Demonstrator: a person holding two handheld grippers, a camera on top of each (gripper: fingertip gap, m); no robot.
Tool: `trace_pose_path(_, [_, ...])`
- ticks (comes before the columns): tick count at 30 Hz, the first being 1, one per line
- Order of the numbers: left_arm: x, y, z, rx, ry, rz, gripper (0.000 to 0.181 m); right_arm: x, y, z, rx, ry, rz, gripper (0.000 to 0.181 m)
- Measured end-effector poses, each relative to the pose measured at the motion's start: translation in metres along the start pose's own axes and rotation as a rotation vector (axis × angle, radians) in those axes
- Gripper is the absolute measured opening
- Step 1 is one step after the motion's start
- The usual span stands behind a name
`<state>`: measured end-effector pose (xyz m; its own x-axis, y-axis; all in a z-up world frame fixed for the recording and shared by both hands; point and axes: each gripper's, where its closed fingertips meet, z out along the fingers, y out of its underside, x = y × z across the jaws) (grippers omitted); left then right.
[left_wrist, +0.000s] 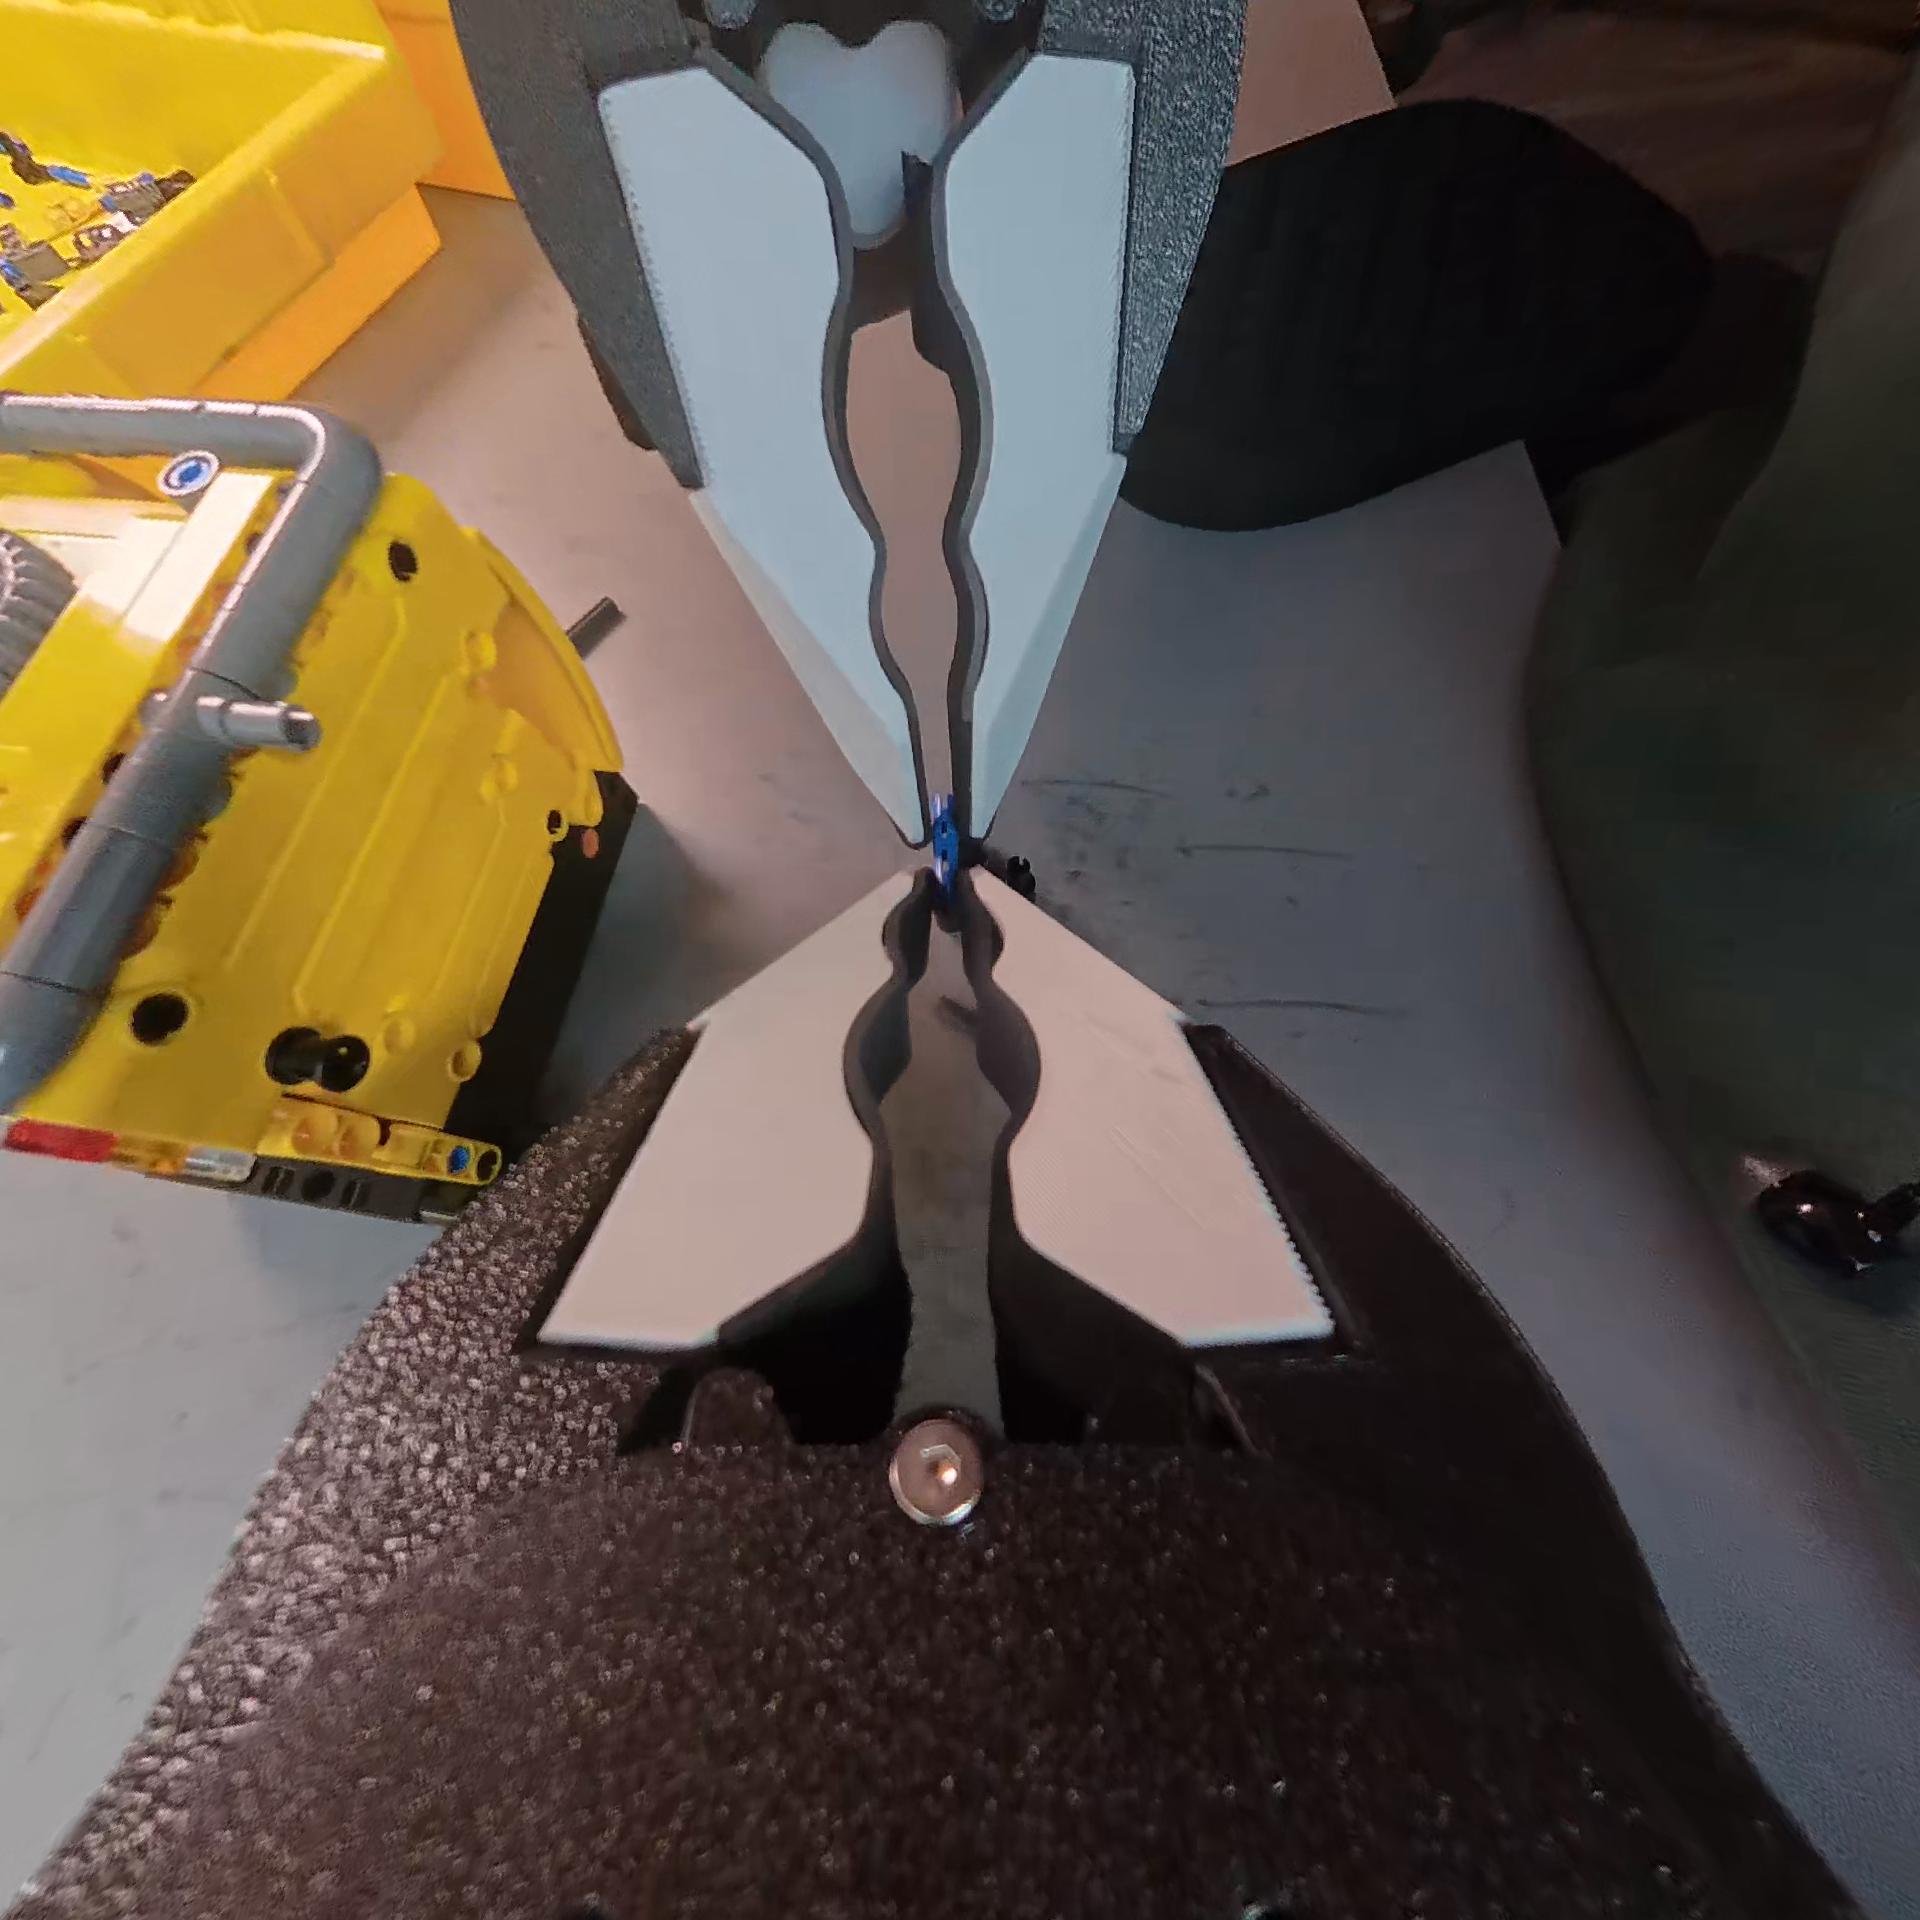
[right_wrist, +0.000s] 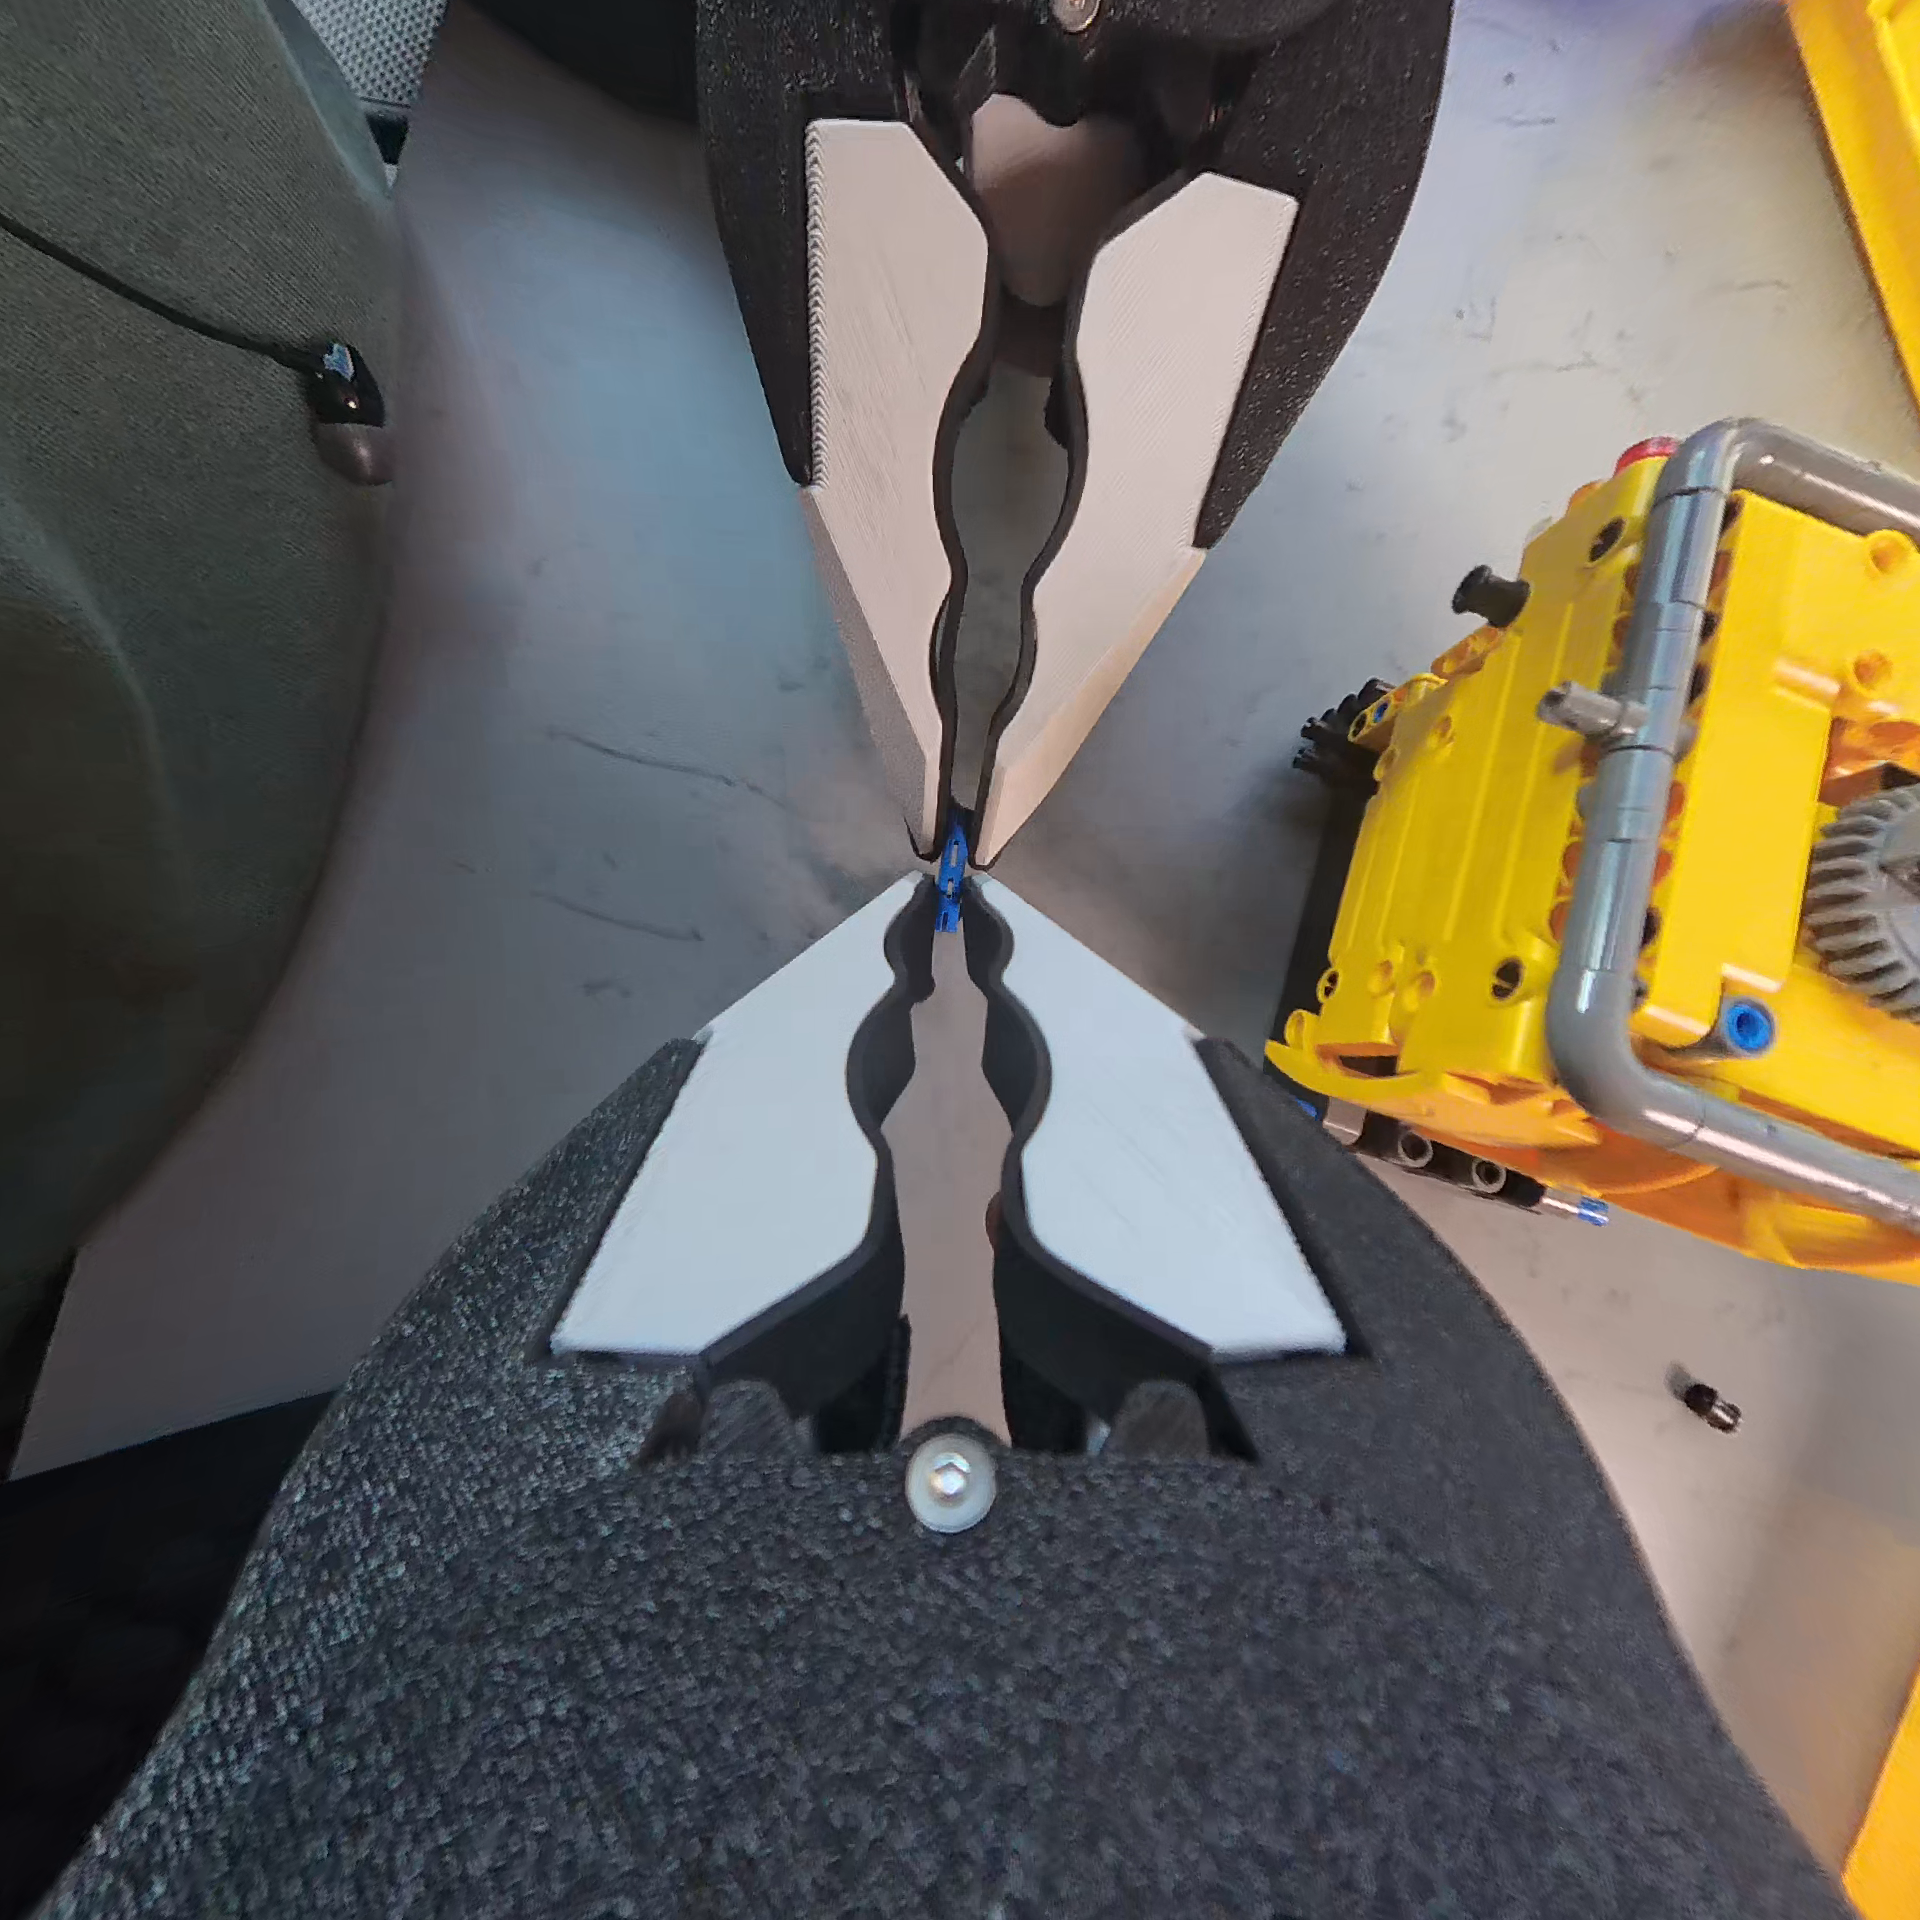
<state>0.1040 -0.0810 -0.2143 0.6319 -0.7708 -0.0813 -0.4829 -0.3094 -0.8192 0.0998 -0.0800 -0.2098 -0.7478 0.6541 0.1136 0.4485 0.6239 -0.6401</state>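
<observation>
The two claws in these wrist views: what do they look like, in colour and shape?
Both look alike. The left claw and the right claw each have a black, rough-grained body with a silver screw in the middle. Each has two white fingers that taper to points, with fine ridges on the outer edges. Black wavy pads line their inner sides. No cables or markings show.

light: even, soft | shadows: faint | edges: fisheye-warped | corners: slightly blurred
</observation>
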Motion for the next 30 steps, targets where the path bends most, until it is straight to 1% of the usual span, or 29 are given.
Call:
trace_pose_path(4, [-0.001,-0.003,-0.005,0.024,0.001,-0.015,0.003,0.001,-0.006,-0.004,0.034,0.007,0.007,0.004])
trace_pose_path(7, [-0.004,-0.011,-0.012,0.081,0.005,-0.048,0.003,0.005,-0.015,-0.011,0.112,0.023,0.035,0.004])
trace_pose_path(10, [-0.008,-0.022,-0.023,0.181,0.021,-0.111,0.003,0.012,-0.028,-0.023,0.232,0.057,0.073,0.004])
trace_pose_path(14, [-0.015,-0.042,-0.040,0.351,0.060,-0.218,0.003,0.021,-0.048,-0.042,0.429,0.114,0.130,0.005])
trace_pose_path(16, [-0.016,-0.049,-0.045,0.406,0.074,-0.241,0.003,0.023,-0.054,-0.048,0.493,0.134,0.140,0.005])
trace_pose_path(23, [-0.013,-0.057,-0.050,0.485,0.119,-0.268,0.003,0.021,-0.062,-0.054,0.587,0.110,0.171,0.005])
trace_pose_path(30, [-0.015,-0.061,-0.054,0.524,0.126,-0.287,0.003,0.020,-0.069,-0.058,0.620,0.108,0.149,0.008])
